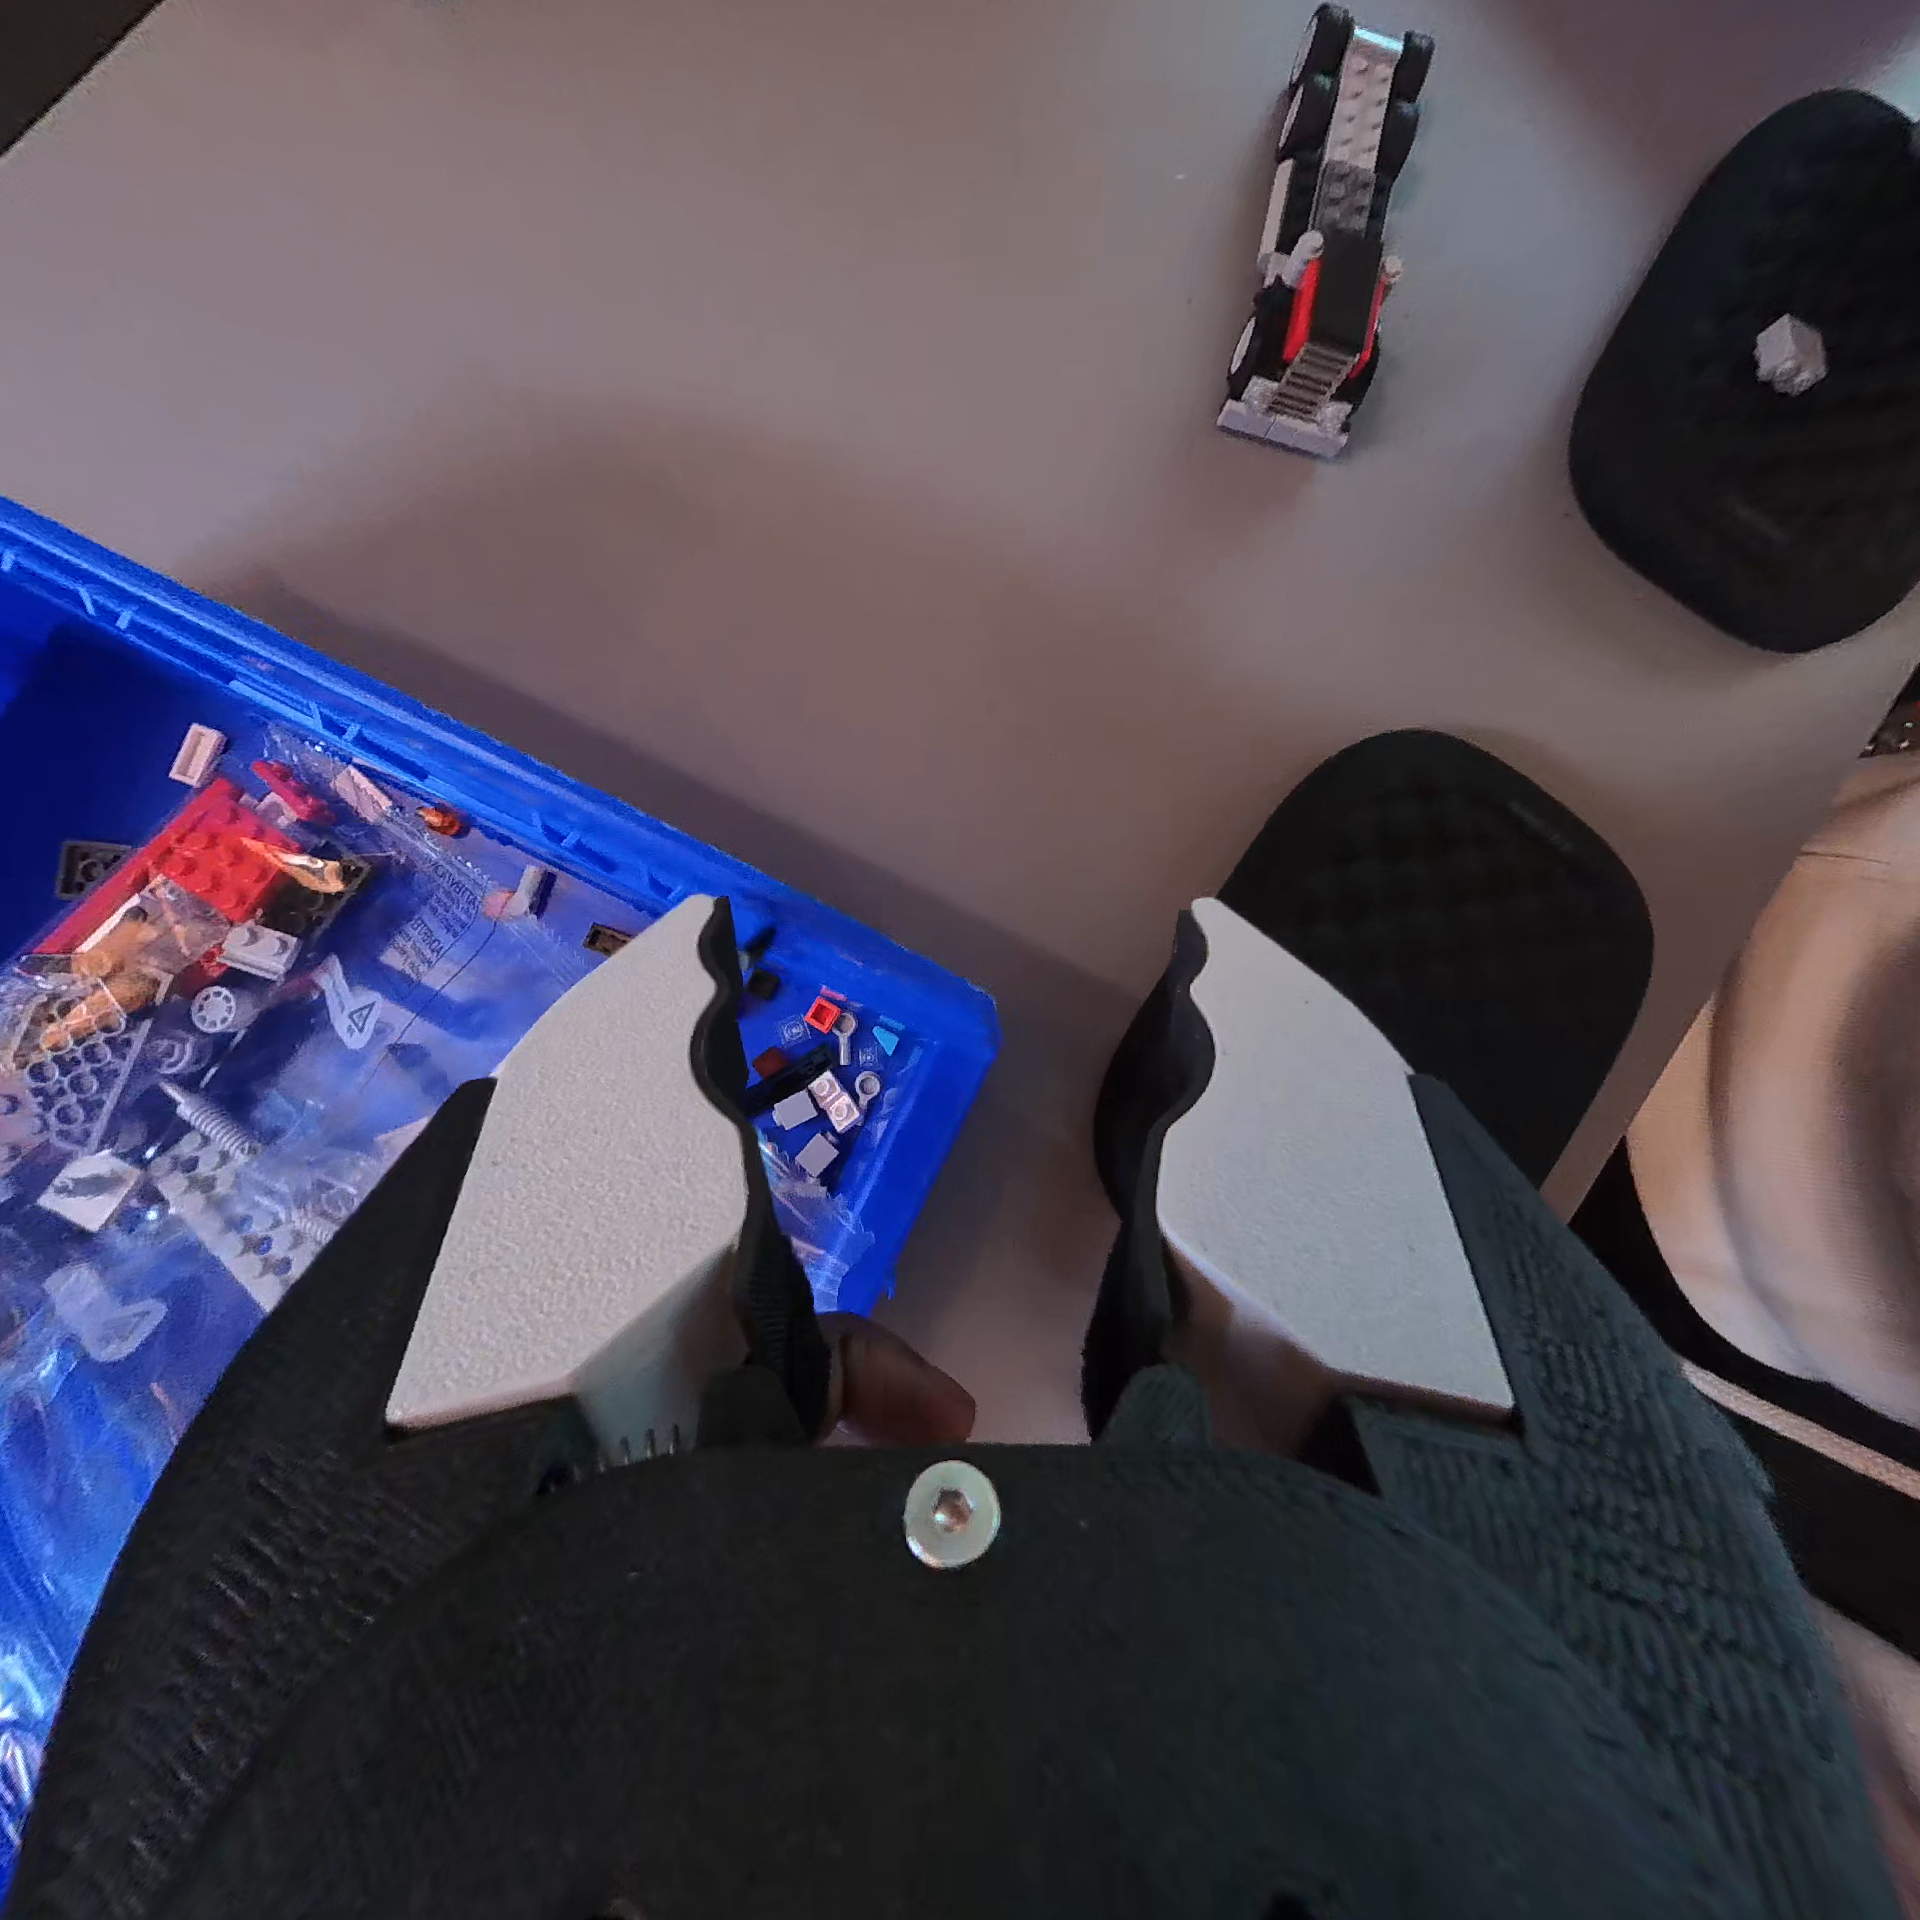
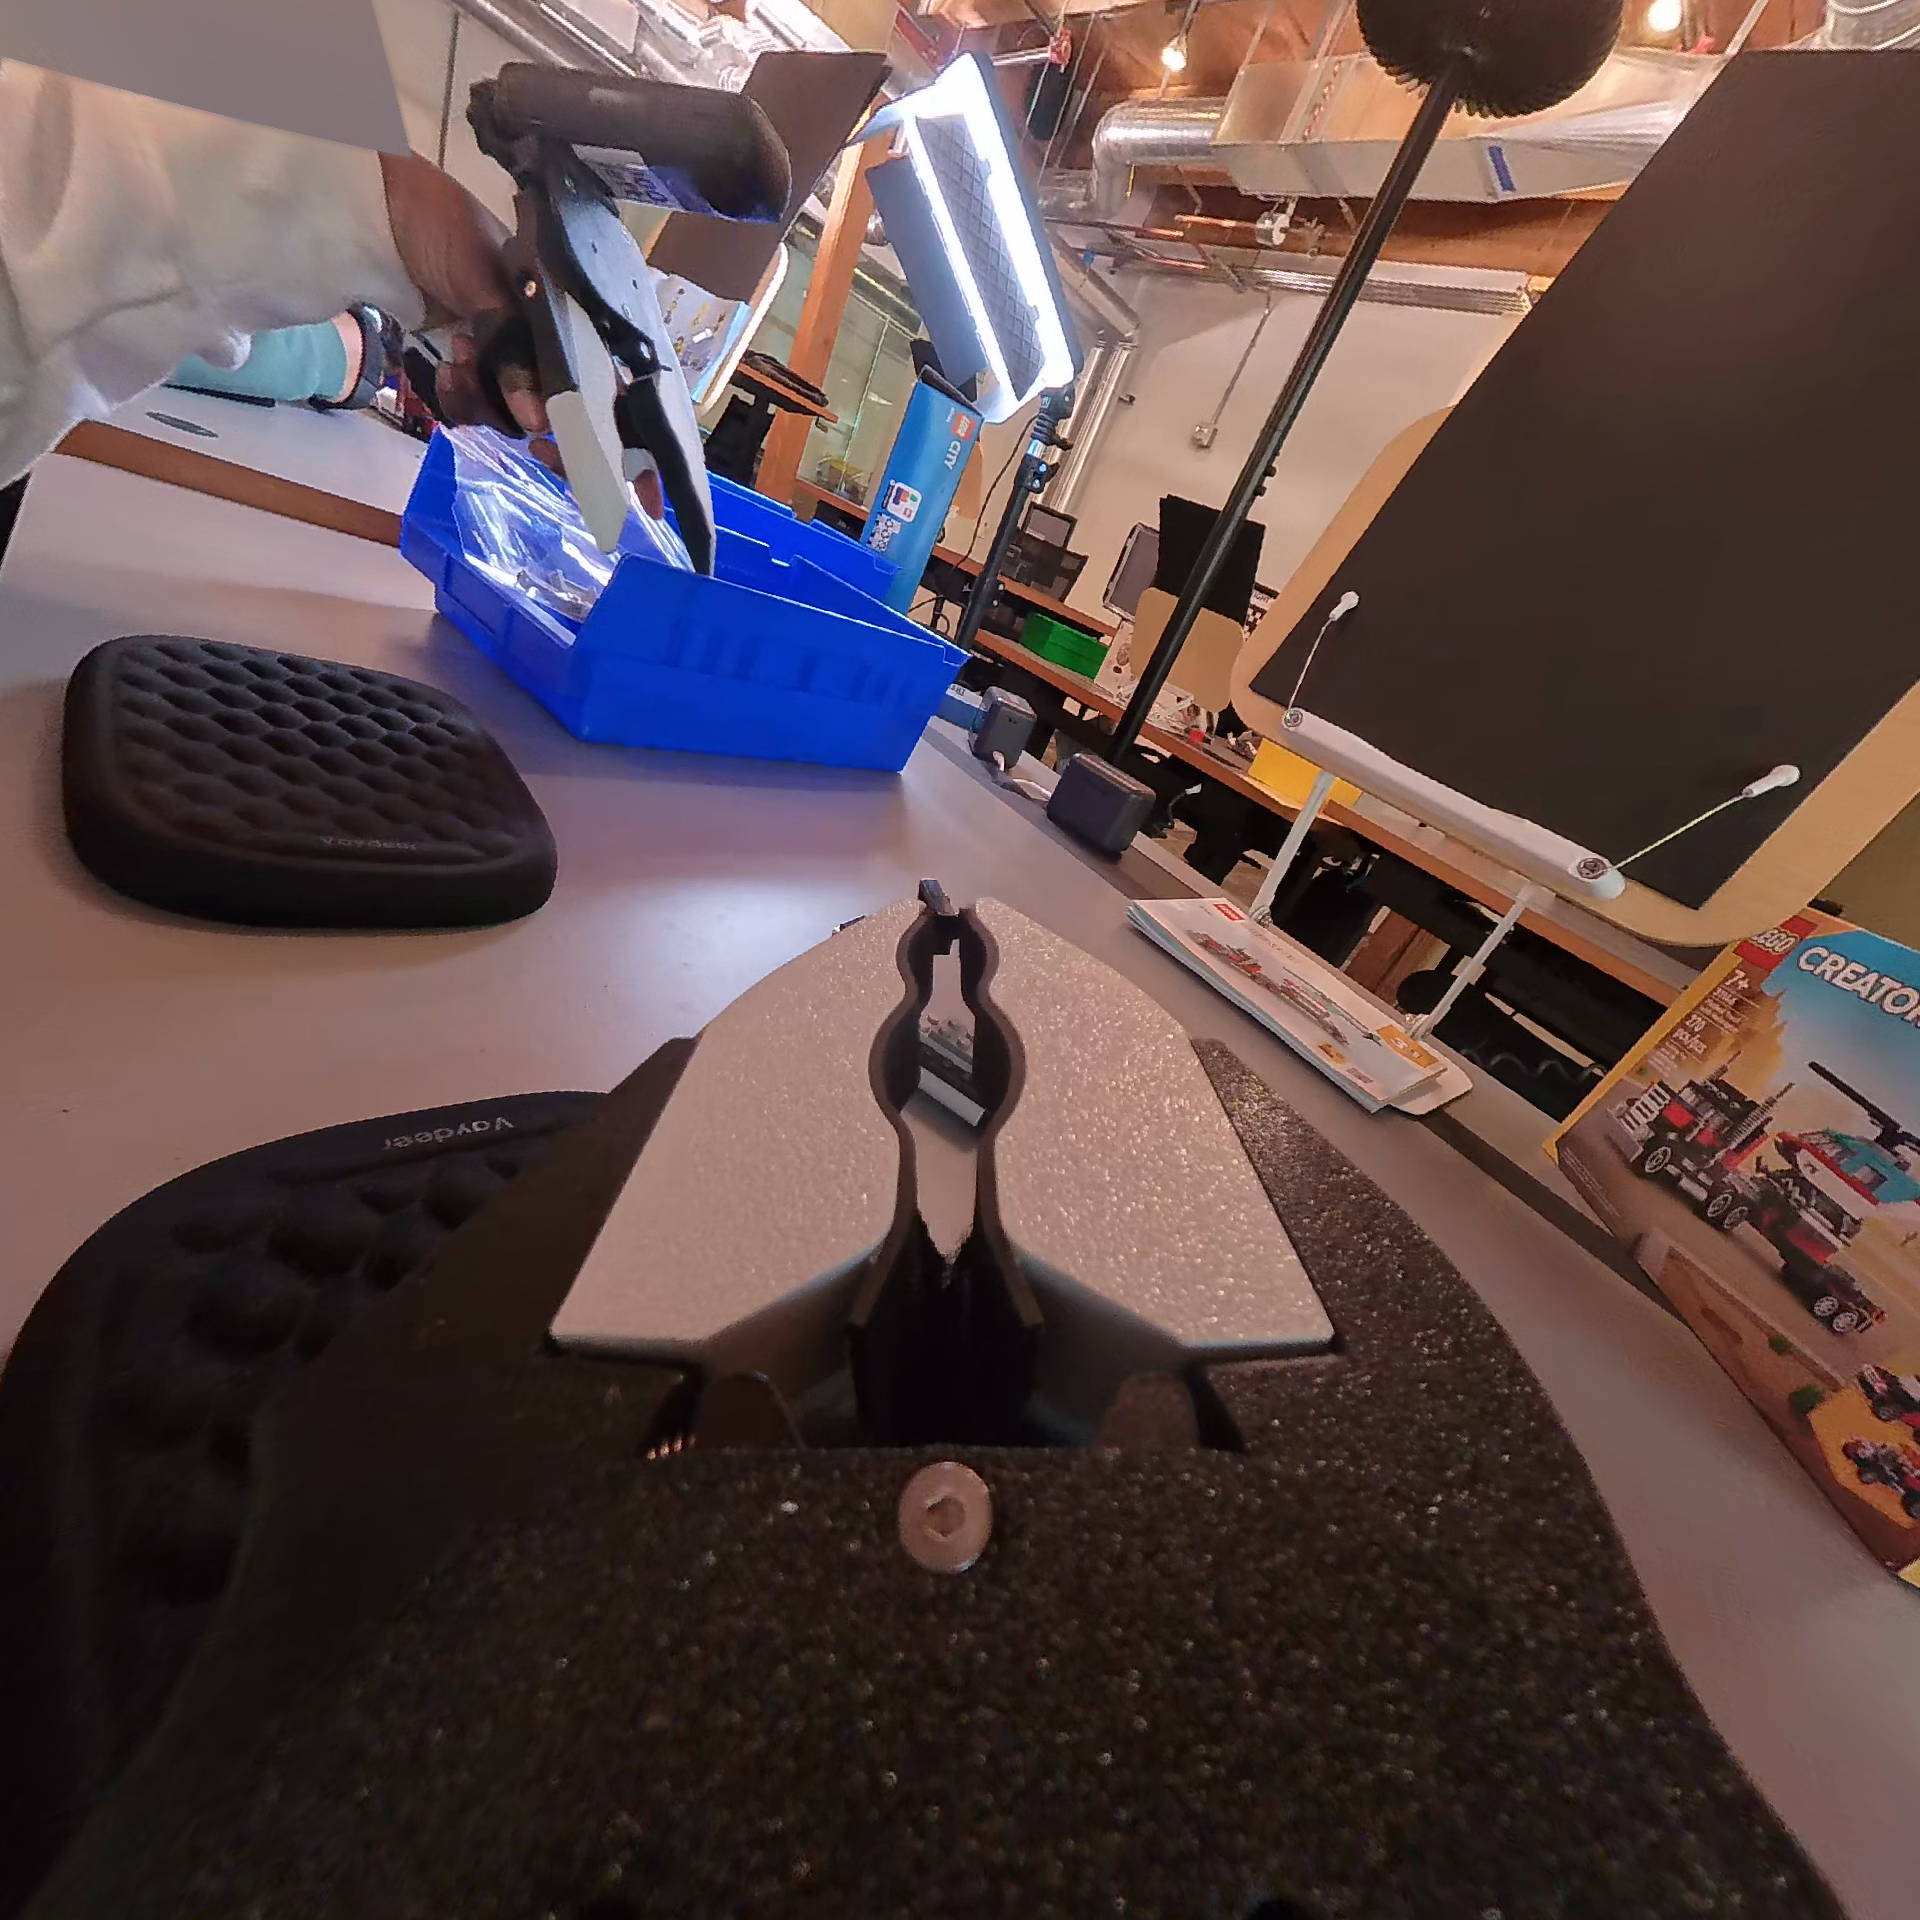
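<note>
My left gripper [image 1: 956, 914] is open wide with nothing between its pads. It hovers over the near corner of a blue bin [image 1: 623, 831] that holds loose bricks and clear bags; its left finger [image 1: 623, 1091] is above the bin and its right finger [image 1: 1309, 1122] is above a black cushioned pad [image 1: 1475, 894]. In the right wrist view the left gripper [image 2: 660, 551] dips into the blue bin [image 2: 727, 665]. My right gripper [image 2: 940, 920] is shut on a small dark brick piece [image 2: 935, 896] that sticks out at its fingertips, low over the grey table. A partly built toy truck [image 1: 1320, 260] stands farther off.
A second black pad [image 1: 1766, 364] carries a small grey piece [image 1: 1789, 358]. An instruction booklet [image 2: 1299, 997], a toy set box [image 2: 1766, 1195], a black board on a white stand [image 2: 1662, 520], a dark pole [image 2: 1247, 520] and a small dark case [image 2: 1101, 805] line the table's right side. The gap from one gripper's tips to the other's is roughly 35 cm.
</note>
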`<state>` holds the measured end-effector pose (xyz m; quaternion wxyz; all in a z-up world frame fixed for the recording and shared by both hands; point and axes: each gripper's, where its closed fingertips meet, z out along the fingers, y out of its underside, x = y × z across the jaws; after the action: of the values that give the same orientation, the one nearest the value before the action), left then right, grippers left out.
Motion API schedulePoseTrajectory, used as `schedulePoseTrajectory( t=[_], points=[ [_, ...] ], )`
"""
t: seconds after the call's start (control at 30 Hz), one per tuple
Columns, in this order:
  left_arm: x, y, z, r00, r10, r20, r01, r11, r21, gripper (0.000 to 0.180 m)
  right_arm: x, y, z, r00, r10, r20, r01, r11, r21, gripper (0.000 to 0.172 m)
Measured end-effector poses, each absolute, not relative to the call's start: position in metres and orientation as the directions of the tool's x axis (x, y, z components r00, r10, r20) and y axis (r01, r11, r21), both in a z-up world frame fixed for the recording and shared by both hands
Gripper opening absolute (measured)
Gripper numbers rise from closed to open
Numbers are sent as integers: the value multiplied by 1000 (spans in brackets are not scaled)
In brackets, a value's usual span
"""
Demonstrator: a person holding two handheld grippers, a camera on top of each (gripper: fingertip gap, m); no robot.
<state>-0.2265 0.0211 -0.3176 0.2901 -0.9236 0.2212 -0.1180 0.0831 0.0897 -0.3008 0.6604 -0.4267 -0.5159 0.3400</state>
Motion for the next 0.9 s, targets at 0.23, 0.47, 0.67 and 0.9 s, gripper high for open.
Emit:
schedulePoseTrajectory(
  t=[0.23,0.47,0.67,0.9],
  points=[
    [-235,47,-290,922,-382,-67,-308,-617,-724,72,85,92,-299,245,896,371,-25,388,-921,4],
    [-83,57,-224,769,-348,-536,-523,140,-841,46,91,100,-258,114,977,-179,-353,-128,-927,4],
    [48,64,-269,596,-389,-703,-583,392,-712,36,63,76,-269,-103,847,-521,-268,-528,-806,4],
    [58,65,-288,486,-498,-718,-622,381,-684,7,58,61,-285,-138,828,-543,-139,-559,-818,3]
  ],
)
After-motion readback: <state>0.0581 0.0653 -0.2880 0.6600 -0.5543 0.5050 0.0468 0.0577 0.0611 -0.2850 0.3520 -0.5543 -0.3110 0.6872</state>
